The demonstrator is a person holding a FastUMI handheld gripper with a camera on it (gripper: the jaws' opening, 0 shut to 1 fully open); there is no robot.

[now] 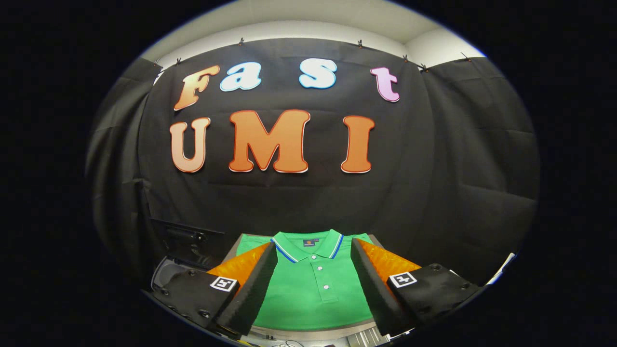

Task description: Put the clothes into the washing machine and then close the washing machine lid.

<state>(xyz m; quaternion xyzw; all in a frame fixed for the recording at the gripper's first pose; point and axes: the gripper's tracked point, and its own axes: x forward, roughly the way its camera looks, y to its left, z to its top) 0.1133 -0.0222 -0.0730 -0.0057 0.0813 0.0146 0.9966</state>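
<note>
Gripper (313, 284) up front, jaws spread wide, nothing between the pads, no contact with anything. Black foam fingers (250, 289) frame the shirt on both sides, orange shells and square marker tags behind them. Just ahead, seen through the gap: green polo shirt (311, 289), folded flat, collar away from the gripper, blue-white trim on the collar, three buttons down the placket. It lies on a grey board or table surface (308, 331), only a strip of the near edge visible. Beyond the left finger, a dark box-like unit with a lighter rim (185, 246), probably the washing machine, but too dark and cropped to confirm; can't tell if the lid is up or down. Behind everything, the black cloth wall (458, 168), pale ceiling above. Progress, my read: nothing done yet. Shirt not grasped, not in the machine, lid step untouched. Left: close on the shirt, carry it over, drop it in, shut the lid. Shirt's sleeves and lower hem hidden by the fingers.
</note>
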